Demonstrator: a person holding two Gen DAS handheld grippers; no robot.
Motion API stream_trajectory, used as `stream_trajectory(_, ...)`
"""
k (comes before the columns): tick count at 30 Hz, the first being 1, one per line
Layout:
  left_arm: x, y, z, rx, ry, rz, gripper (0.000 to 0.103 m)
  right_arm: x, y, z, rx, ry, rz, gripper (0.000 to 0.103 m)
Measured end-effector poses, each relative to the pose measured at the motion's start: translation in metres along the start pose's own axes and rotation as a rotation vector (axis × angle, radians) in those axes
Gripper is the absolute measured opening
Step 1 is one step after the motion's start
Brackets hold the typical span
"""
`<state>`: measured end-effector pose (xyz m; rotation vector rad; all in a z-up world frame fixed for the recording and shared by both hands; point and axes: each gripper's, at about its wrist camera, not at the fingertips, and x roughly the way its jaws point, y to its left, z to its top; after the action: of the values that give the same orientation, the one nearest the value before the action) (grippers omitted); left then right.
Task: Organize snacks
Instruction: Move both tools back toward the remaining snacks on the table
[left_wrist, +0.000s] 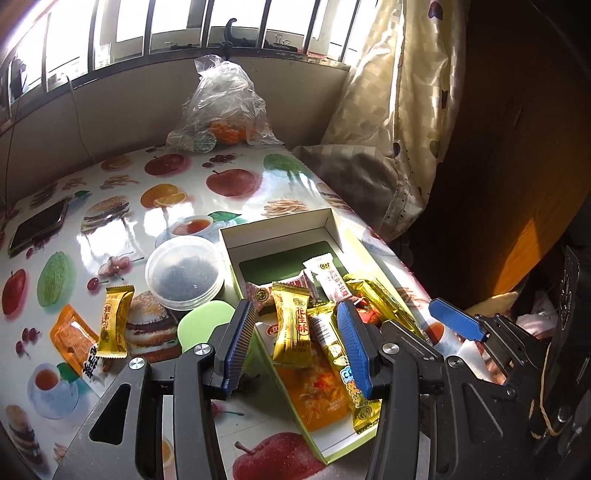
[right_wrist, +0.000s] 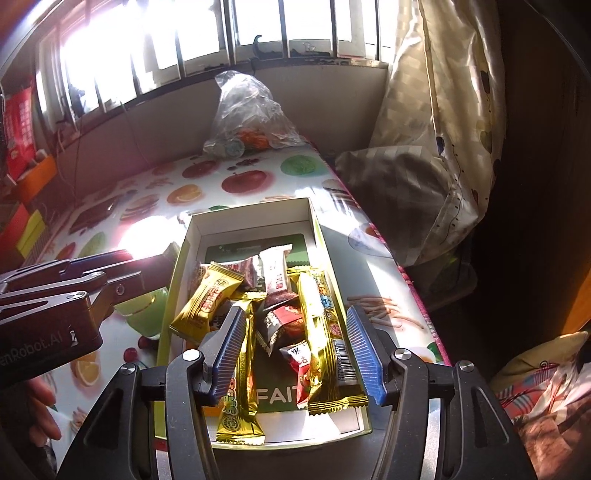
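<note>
The box (right_wrist: 314, 221) is being filled; both grippers are being held apart and empty over it; one gold packet (left_wrist: 114, 321) is lying outside, left of the left gripper (left_wrist: 295, 347), long axis pointing away; the right gripper (right_wrist: 299, 350) is farther off.

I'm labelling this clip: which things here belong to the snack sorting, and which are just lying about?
Part of the job:
- box
- gold snack packs in it
- gold pack on the table
- orange pack

Lying about:
- phone
- plastic bag
- round tub
- curtain
</note>
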<state>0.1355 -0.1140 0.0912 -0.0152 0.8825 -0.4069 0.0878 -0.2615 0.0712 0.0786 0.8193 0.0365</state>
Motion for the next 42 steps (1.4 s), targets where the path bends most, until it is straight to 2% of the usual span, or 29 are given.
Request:
stream_trajectory(11,-0.038,0.051,-0.011,-0.109,-0.075,0.082,0.048,-0.012,0.035,0.012,-0.035,-0.041,0.091,0.057)
stream_trajectory(16,-0.045,0.082,-0.018,-0.173,-0.074,0.135,0.048,-0.012,0.054,0.019,-0.06,-0.052,0.122,0.057)
stream_trajectory(34,-0.059,0.119,-0.032,-0.229,-0.084,0.182,0.048,-0.002,0.101,0.026,-0.122,-0.041,0.174,0.057)
stream_trajectory(42,-0.068,0.152,-0.042,-0.293,-0.096,0.218,0.048,0.009,0.131,0.028,-0.142,-0.017,0.205,0.057)
